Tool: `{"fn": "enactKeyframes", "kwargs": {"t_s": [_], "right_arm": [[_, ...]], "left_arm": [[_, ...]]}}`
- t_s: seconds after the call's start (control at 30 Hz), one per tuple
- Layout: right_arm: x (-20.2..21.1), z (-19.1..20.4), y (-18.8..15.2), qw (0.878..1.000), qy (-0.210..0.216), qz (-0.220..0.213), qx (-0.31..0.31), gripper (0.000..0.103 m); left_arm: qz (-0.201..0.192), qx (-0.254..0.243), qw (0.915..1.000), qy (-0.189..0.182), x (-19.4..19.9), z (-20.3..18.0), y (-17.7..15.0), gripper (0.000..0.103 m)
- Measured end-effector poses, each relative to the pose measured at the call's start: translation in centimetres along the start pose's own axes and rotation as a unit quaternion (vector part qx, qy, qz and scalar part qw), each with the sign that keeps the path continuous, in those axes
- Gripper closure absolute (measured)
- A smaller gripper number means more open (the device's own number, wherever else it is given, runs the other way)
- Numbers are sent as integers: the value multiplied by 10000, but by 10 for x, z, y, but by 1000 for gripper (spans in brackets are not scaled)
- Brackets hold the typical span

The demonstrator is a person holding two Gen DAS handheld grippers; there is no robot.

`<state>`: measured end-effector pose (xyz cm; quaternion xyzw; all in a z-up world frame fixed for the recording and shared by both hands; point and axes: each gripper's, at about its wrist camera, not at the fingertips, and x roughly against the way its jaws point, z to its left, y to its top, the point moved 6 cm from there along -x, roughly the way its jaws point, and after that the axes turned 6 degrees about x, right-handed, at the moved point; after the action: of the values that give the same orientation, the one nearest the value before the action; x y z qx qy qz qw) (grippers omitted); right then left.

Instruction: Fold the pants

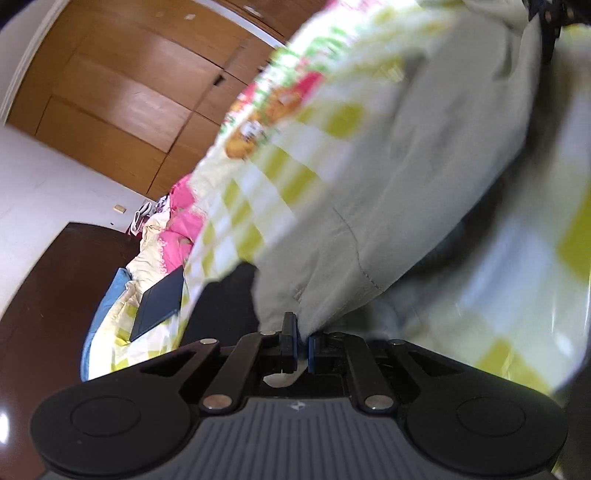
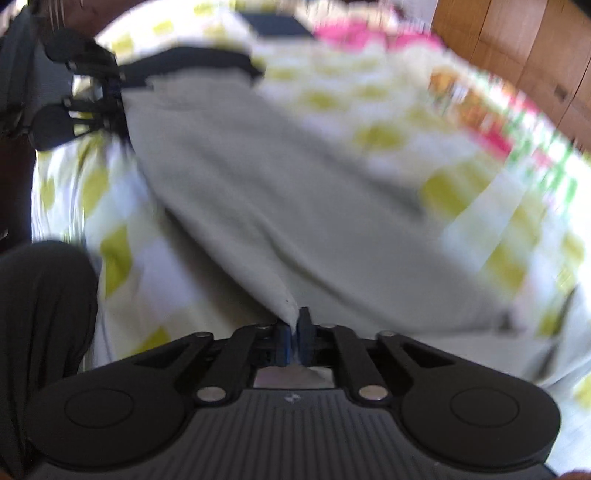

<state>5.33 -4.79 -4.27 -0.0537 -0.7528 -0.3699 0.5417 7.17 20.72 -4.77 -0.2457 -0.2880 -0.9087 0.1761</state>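
Observation:
The pale grey-green pants (image 1: 399,177) hang stretched above a bed with a yellow-and-white checked sheet (image 1: 295,158). My left gripper (image 1: 302,341) is shut on one edge of the pants near a stitched hem. My right gripper (image 2: 294,332) is shut on another edge of the pants (image 2: 280,192). In the right wrist view the left gripper (image 2: 114,92) shows at the far upper left, holding the cloth's other end. In the left wrist view part of the right gripper (image 1: 550,18) shows at the top right. Both views are blurred by motion.
A dark flat tablet-like object (image 1: 159,302) lies on the bed beside pink bedding (image 1: 181,229). A wooden wardrobe (image 1: 122,92) stands behind the bed. A dark wooden cabinet (image 1: 40,295) is at the left. Dark cloth (image 2: 40,314) shows at lower left.

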Motion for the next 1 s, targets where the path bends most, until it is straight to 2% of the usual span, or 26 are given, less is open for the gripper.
{"fn": "enactKeyframes", "kwargs": {"t_s": [0.07, 0.13, 0.17, 0.2, 0.27, 0.4, 0.5, 0.6, 0.67, 0.73, 0.8, 0.9, 0.93, 1.0], "right_arm": [[-3, 6, -1, 9999, -124, -13, 86, 92], [7, 5, 1, 9998, -130, -74, 126, 81], [16, 1, 1, 9998, -114, -146, 48, 70], [21, -3, -2, 9997, -157, -189, -16, 66], [34, -15, -12, 9989, -355, -204, -224, 65], [57, -45, -43, 9926, -561, -180, -1066, 65], [77, -75, -68, 9797, -815, -275, -1810, 65], [88, -117, -89, 9609, -1106, -366, -2512, 63], [88, -146, -94, 9499, -1301, -471, -2801, 63], [83, -177, -96, 9385, -1509, -536, -3057, 62], [73, -208, -90, 9259, -1525, -676, -3390, 61], [54, -252, -84, 9014, -1414, -781, -4016, 61], [47, -262, -80, 8984, -1379, -789, -4094, 61], [34, -276, -69, 9040, -1421, -633, -3983, 60]], "left_arm": [[76, -170, 9998, 81, -3, -7, -5, 77], [57, -449, 9989, 145, 2, -9, -4, 76], [47, -575, 9983, 117, 6, -9, -3, 76], [16, -613, 9981, 81, 10, -10, -2, 76], [12, -594, 9982, 11, 19, -8, 0, 76], [-43, -529, 9984, 205, 31, -2, 10, 76], [-86, -394, 9990, 200, 38, -1, 22, 76], [-208, -173, 9996, -12, 49, -3, 46, 75], [-417, -40, 9989, -205, 57, -10, 68, 75], [-604, 252, 9956, -667, 62, -23, 93, 75], [-822, 464, 9890, -1137, 62, -44, 119, 75], [-1129, 686, 9774, -1652, 53, -79, 155, 75], [-1190, 769, 9731, -1816, 50, -92, 165, 75], [-1262, 859, 9651, -2130, 46, -109, 179, 75]]}}
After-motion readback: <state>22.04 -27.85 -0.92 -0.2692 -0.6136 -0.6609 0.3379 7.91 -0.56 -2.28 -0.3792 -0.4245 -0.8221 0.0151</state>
